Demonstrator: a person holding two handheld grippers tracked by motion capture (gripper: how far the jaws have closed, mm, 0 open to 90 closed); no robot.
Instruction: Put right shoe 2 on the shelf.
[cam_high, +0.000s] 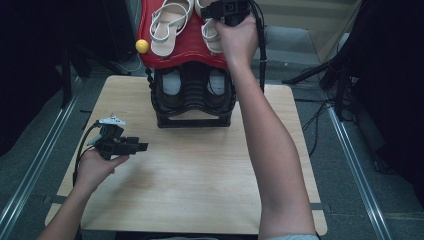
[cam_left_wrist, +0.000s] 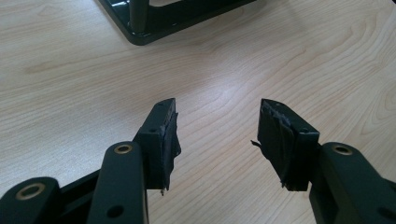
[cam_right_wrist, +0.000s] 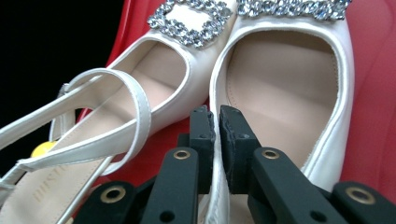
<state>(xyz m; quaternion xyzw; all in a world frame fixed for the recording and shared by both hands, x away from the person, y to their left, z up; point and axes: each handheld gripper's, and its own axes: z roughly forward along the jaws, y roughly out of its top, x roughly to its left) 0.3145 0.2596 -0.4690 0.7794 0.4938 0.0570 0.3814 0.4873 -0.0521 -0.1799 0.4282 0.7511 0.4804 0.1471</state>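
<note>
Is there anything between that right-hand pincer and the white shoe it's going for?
Nothing visible stands between them. The right gripper is already at the right-hand white shoe, its jaws nearly closed around that shoe's inner side edge, up on the red shelf.

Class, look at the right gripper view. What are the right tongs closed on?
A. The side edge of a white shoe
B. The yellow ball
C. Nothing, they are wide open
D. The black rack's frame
A: in the right gripper view the right tongs pinch the side edge of the white shoe, with its rim running between the nearly closed jaws.
</note>
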